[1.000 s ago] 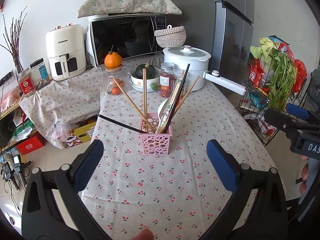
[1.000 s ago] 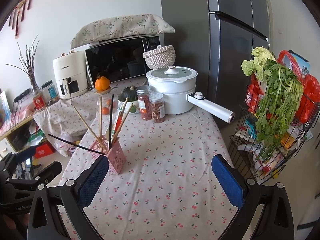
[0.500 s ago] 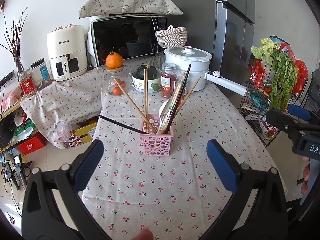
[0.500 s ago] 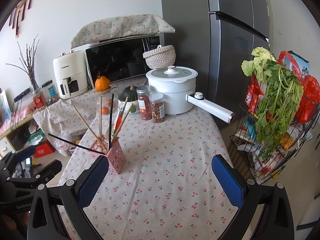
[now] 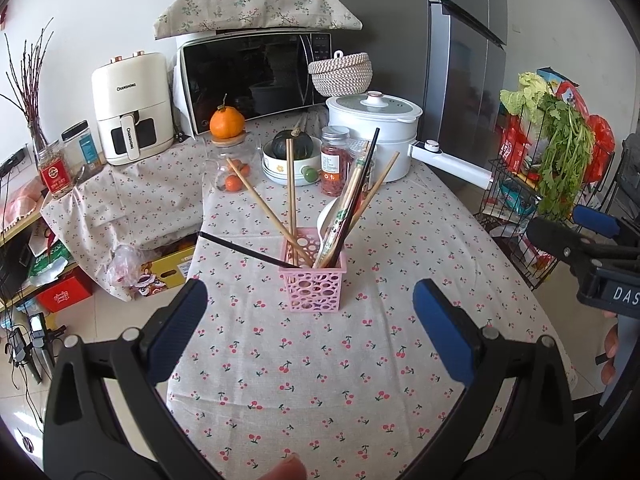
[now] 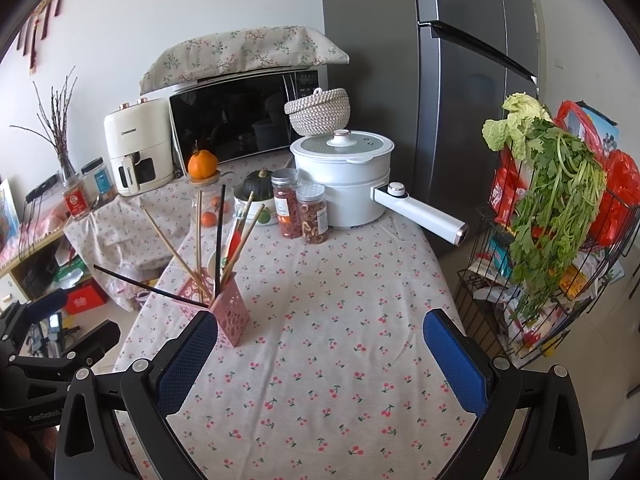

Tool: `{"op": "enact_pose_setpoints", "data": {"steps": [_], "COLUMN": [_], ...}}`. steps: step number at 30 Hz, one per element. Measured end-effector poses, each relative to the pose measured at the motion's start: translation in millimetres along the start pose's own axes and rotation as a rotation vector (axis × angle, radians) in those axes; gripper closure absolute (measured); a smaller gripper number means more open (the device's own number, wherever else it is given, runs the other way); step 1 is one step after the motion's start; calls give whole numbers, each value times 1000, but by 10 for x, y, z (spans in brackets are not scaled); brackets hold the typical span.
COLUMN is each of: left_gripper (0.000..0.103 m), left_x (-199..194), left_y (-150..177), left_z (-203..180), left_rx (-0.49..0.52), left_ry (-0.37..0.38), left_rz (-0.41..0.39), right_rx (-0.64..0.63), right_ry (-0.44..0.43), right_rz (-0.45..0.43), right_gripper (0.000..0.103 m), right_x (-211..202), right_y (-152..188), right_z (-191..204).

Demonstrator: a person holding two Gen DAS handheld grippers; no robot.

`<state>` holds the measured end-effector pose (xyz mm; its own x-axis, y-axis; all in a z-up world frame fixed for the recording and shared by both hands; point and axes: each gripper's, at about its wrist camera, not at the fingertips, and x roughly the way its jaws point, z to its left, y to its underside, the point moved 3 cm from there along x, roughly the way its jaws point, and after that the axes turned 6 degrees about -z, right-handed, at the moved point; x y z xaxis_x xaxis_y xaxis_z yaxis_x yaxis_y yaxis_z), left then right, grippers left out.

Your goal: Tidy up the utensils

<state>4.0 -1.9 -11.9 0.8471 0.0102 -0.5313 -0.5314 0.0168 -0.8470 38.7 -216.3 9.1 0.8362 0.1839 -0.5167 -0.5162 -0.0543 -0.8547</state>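
Pink perforated plastic basket is seen on the cherry-print worktop, dead ahead of the left gripper, the nearer one. Chopsticks fan upward from it; one black chopstick lies nearly level, pointing left. Right gripper is offset right of basket. Both jaws are spread, empty.

The left claw stood wide apart with nothing between its blue pads, held above the cherry-print table. Just ahead of it a pink perforated basket stood upright on the cloth, holding wooden chopsticks fanned outward, a black chopstick leaning far left over the rim, and a white spoon. At the far right edge the right claw showed, its state unclear.
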Motion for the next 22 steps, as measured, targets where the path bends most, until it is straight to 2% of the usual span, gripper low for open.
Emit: {"op": "enact_pose_setpoints", "data": {"steps": [22], "left_gripper": [1], "left_x": [25], "left_y": [47], "left_z": [-47], "left_rx": [5], "left_ry": [20], "left_rz": [17], "right_rx": [-3], "right_ry": [2], "right_rz": [7], "right_gripper": [0], "right_x": [16], "right_y": [17], "right_z": [0]}}
